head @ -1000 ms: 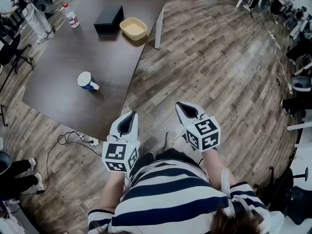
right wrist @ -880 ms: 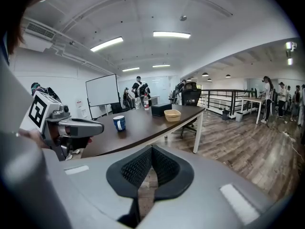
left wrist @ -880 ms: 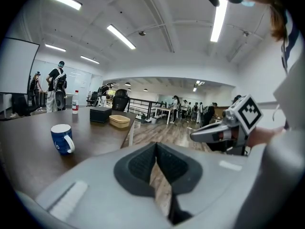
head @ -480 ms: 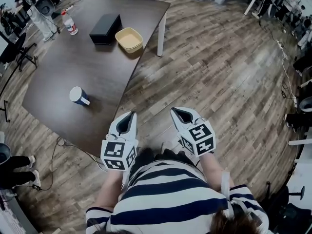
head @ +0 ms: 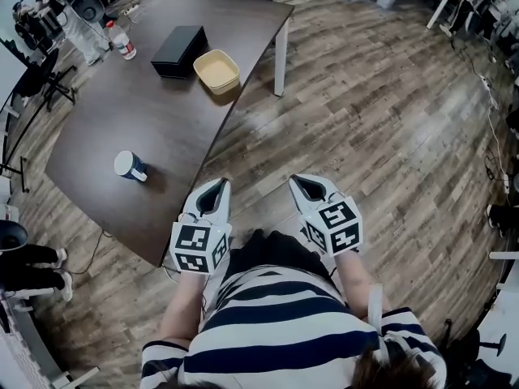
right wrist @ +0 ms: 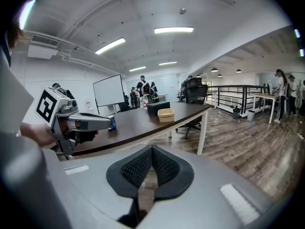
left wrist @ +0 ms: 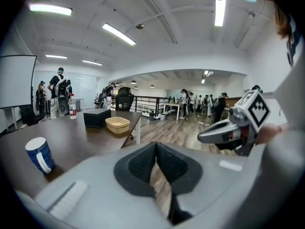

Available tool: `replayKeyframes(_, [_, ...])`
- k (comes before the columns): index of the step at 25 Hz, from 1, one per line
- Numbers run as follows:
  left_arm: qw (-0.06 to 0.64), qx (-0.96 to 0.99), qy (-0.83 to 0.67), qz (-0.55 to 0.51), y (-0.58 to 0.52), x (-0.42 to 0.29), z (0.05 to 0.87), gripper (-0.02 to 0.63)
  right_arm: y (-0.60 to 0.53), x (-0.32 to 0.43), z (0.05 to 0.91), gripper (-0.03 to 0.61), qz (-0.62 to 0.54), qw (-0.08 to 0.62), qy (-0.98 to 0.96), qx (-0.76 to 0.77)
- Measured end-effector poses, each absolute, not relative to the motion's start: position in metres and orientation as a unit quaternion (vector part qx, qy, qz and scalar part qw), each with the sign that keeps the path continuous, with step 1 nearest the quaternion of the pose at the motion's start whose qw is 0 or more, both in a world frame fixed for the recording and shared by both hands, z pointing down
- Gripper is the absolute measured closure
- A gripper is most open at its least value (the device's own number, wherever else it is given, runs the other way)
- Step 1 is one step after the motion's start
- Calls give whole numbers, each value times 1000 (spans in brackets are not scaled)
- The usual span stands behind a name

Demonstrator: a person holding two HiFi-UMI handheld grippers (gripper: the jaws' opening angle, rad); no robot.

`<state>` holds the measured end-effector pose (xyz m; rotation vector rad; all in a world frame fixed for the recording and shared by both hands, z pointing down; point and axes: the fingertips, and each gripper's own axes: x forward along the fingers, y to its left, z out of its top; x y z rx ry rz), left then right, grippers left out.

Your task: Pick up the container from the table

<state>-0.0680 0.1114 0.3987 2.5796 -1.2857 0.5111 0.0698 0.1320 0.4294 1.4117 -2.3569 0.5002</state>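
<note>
- While held low at the centre of the head view, just above a striped shirt (head: 284, 314): left gripper (head: 217, 188) and right gripper (head: 305, 185), side by side, apart from each other, both pointing toward the top of the frame.
- In the left gripper view, left gripper's jaws pressed together at the tips, with nothing between the dark ribbed pads (left wrist: 142, 165); only floor planks visible through the slit lower down.
- Same in the right gripper view: tips closed on each other, nothing gripped.
- Left gripper just beside the near right edge of a dark brown table (head: 122, 112); right gripper over wood-plank floor (head: 381, 120).
- Beige container (head: 217, 71) upright on the table, in the upper part of the frame left of centre, close to the table's right edge and well apart from both grippers.
- Open top facing up, rounded corners.
- Close beside it, toward the upper left: a black box (head: 179, 51); contact between the two not clear.
- Near the container on the right: a white table leg (head: 281, 55).
- At mid-left of the frame, alone on the tabletop: a blue and white mug (head: 130, 166), upright in the left gripper view.
- At the upper left, near the table's far edge: a plastic bottle (head: 123, 43).
- Standing people far back in both gripper views.
</note>
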Motion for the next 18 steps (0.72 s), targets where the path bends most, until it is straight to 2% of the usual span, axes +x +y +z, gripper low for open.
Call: replayKeyframes(18, [76, 871, -435, 215, -15, -58, 405, 614, 28, 68, 443, 580, 190, 207, -838, 468])
